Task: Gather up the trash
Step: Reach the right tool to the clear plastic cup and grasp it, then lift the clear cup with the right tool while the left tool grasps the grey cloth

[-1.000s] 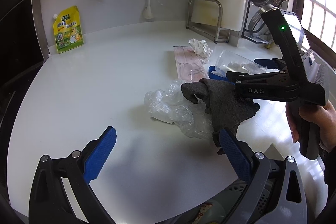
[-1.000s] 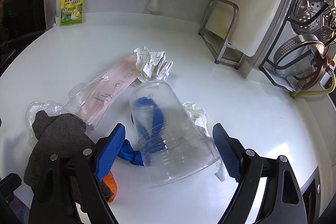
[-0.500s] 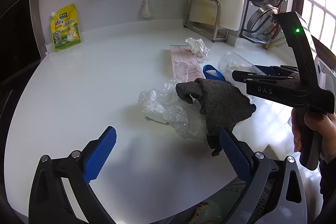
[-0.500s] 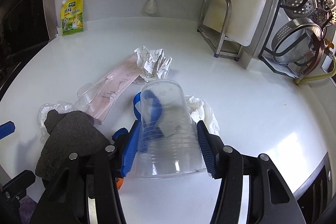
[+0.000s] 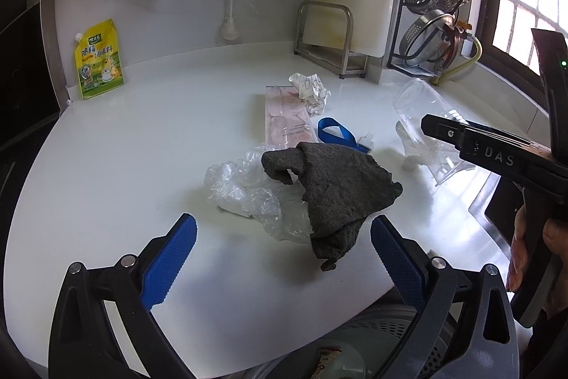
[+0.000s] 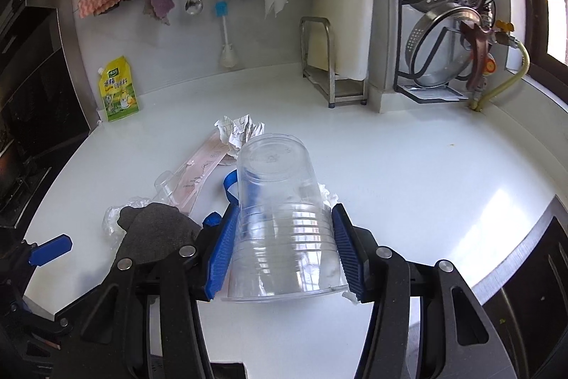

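Right wrist view showed the right tool (image 6: 284, 251) closed on the clear plastic cup (image 6: 280, 208), its two blue pads pressing the ribbed wall near the rim; the jaws had just been closing, with the cup between them. The cup lay along the line of the fingers, with its base away from the tool and its wide mouth toward the camera, and it seemed lifted off the white tabletop (image 6: 408, 166). The left tool (image 5: 284, 258) was open and held nothing, near the front edge of the tabletop. Just beyond it lay the grey cloth (image 5: 340, 190), partly over the crumpled clear bag (image 5: 241, 183). Farther toward the back wall were the pink wrapper (image 5: 284, 123), the crumpled paper (image 5: 309, 91) and the blue strap (image 5: 333, 134). A basket (image 5: 372, 329) was partly visible under the front edge, below the left tool, and it was probably the place for the trash. The right half of the tabletop was bare, so I judged that the cup could be pulled back toward the front edge with no obstacle.
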Available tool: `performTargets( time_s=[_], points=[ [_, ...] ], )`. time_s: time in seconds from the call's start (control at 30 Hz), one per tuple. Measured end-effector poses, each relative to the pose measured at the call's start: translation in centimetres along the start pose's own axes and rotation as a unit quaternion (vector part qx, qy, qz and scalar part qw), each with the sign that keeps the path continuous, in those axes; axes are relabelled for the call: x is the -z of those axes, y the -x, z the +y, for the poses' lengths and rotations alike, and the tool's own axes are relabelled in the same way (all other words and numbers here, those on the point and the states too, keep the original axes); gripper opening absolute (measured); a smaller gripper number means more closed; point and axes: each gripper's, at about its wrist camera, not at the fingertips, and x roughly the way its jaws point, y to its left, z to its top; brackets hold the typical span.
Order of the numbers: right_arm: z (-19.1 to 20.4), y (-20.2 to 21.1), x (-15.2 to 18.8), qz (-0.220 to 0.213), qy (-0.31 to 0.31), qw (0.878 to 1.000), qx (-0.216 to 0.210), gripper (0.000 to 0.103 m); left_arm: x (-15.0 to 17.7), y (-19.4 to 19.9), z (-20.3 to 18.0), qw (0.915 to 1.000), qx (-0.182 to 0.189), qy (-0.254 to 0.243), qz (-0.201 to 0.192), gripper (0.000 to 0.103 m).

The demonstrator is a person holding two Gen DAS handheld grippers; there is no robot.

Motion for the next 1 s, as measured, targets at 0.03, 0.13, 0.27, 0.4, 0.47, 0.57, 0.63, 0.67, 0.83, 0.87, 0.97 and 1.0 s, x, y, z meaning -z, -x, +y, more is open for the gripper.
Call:
performTargets(
  time_s=[0.03,0.13,0.27,0.4,0.47,0.57,0.63,0.67,0.83,0.87,0.97,1.0],
  points=[
    [-0.3,0.5,0.2,-0.004,-0.006,1.0,-0.002,0.051,-0.1,-0.1,-0.3,1.0,0.0,-0.003,-0.001,0.097],
    [-1.2,2.0,0.7,-0.016,-0.023,1.0,-0.013,0.051,-0.5,-0.3,-1.0,1.0,0.002,-0.003,-0.003,0.097],
    [-2.6,3.5,1.3,-0.035,-0.053,0.997,-0.047,0.051,-1.2,-0.4,-1.9,0.9999,0.0,-0.007,-0.013,0.097],
    [-4.2,4.2,1.5,-0.044,-0.095,0.99,-0.091,0.051,-1.7,-0.9,-2.9,0.9997,-0.01,-0.016,-0.016,0.097],
    [-4.7,4.3,1.5,-0.049,-0.104,0.988,-0.106,0.051,-1.7,-1.3,-3.2,0.9995,-0.016,-0.023,-0.016,0.097],
    [-4.9,4.5,1.4,-0.054,-0.111,0.985,-0.119,0.051,-1.9,-2.0,-3.6,0.9994,-0.02,-0.026,-0.009,0.097],
    [-5.0,4.7,1.3,-0.059,-0.117,0.983,-0.13,0.051,-2.0,-2.6,-3.6,0.9996,-0.018,-0.024,-0.003,0.097],
    [-5.0,4.8,1.3,-0.061,-0.118,0.982,-0.136,0.051,-2.1,-2.8,-3.6,0.9996,-0.018,-0.022,0.0,0.097],
    [-4.9,4.8,1.3,-0.061,-0.116,0.982,-0.135,0.051,-2.5,-3.9,-3.7,0.9997,-0.016,-0.015,0.007,0.097],
    [-4.9,4.6,1.3,-0.057,-0.117,0.982,-0.134,0.051,-2.6,-4.0,-3.7,0.9998,-0.016,-0.015,0.006,0.097],
    [-5.0,4.2,1.5,-0.049,-0.119,0.983,-0.133,0.051,-2.7,-4.3,-3.8,0.9997,-0.019,-0.018,0.0,0.094],
    [-5.0,4.1,1.5,-0.047,-0.119,0.983,-0.132,0.051,-2.7,-4.4,-3.8,0.9996,-0.021,-0.02,-0.001,0.089]
  ],
)
